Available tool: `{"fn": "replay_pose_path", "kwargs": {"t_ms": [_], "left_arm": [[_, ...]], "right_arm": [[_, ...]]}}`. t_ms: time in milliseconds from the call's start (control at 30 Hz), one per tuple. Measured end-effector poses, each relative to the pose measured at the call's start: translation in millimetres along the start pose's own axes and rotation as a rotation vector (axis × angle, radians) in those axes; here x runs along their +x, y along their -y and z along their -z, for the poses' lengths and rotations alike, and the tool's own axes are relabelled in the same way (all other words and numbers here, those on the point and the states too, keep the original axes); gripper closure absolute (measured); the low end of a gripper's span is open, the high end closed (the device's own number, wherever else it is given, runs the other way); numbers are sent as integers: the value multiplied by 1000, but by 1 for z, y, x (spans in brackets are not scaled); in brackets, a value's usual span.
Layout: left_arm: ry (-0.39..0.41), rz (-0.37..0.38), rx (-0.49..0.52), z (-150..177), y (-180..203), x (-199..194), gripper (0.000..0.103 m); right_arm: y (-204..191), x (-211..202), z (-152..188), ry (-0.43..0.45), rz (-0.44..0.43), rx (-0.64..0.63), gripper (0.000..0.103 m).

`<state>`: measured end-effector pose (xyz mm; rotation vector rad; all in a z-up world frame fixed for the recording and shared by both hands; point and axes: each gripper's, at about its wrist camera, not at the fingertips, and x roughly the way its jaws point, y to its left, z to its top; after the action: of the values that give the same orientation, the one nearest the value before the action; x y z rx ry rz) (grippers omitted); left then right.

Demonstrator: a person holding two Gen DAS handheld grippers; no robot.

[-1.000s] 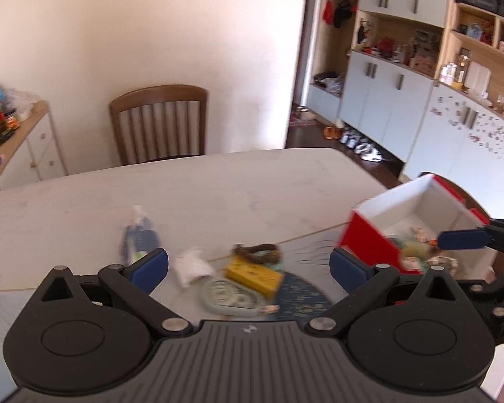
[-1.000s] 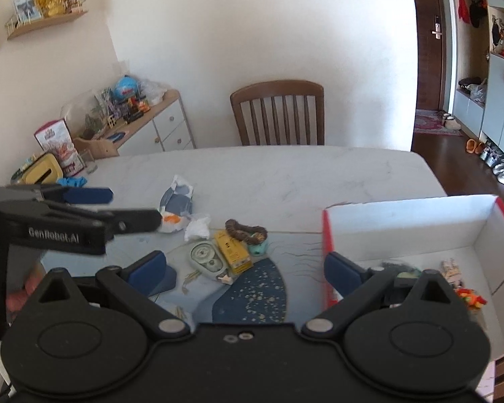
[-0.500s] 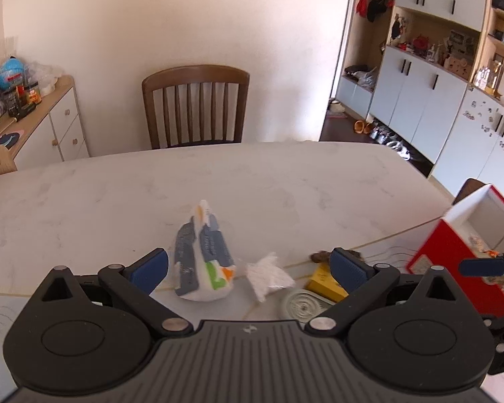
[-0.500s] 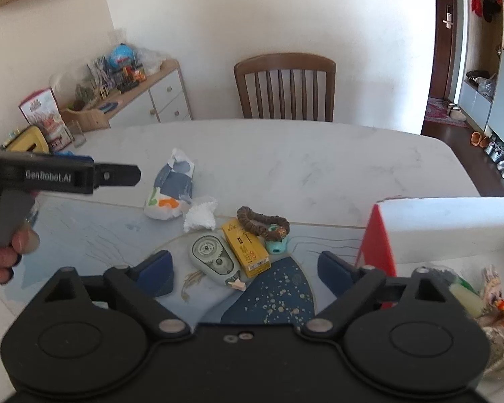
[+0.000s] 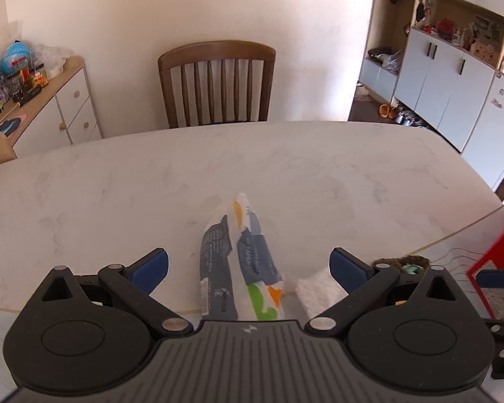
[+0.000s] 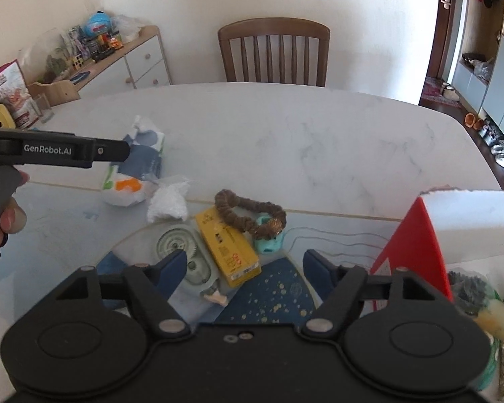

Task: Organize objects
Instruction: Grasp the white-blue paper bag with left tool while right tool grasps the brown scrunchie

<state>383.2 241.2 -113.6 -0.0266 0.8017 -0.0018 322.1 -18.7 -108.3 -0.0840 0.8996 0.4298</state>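
A white, grey and orange packet (image 5: 242, 268) lies on the marble table, between the open fingers of my left gripper (image 5: 248, 267); it also shows in the right wrist view (image 6: 134, 174). A crumpled white tissue (image 6: 169, 199) lies beside it. My right gripper (image 6: 245, 267) is open and empty over a yellow box (image 6: 226, 252), a round grey tape dispenser (image 6: 181, 255), a brown scrunchie (image 6: 248, 213) and a small teal item (image 6: 268, 241). The red and white box (image 6: 430, 235) at the right holds several small items.
A wooden chair (image 5: 216, 84) stands at the table's far side. A sideboard (image 5: 50, 107) with clutter is at the left, white cabinets (image 5: 453, 77) at the right. A blue patterned mat (image 6: 279, 295) lies under the objects.
My left gripper has swung left from the red box and closed in on the packet, which now lies between its fingers. My right gripper has moved left and down over the yellow box.
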Motion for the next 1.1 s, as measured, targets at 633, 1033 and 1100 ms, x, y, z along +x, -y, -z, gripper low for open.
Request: {"fn": "replay_pose_path", "kwargs": {"t_ms": [633, 1033, 1100], "left_arm": [[-83, 3, -65, 0, -14, 53, 1], [-128, 40, -80, 6, -13, 63, 45], [-127, 37, -84, 6, -13, 62, 56]], "right_arm": [[-16, 49, -34, -45, -37, -44, 66], [-9, 53, -39, -49, -55, -8, 92], [-9, 52, -39, -42, -50, -10, 94]]}}
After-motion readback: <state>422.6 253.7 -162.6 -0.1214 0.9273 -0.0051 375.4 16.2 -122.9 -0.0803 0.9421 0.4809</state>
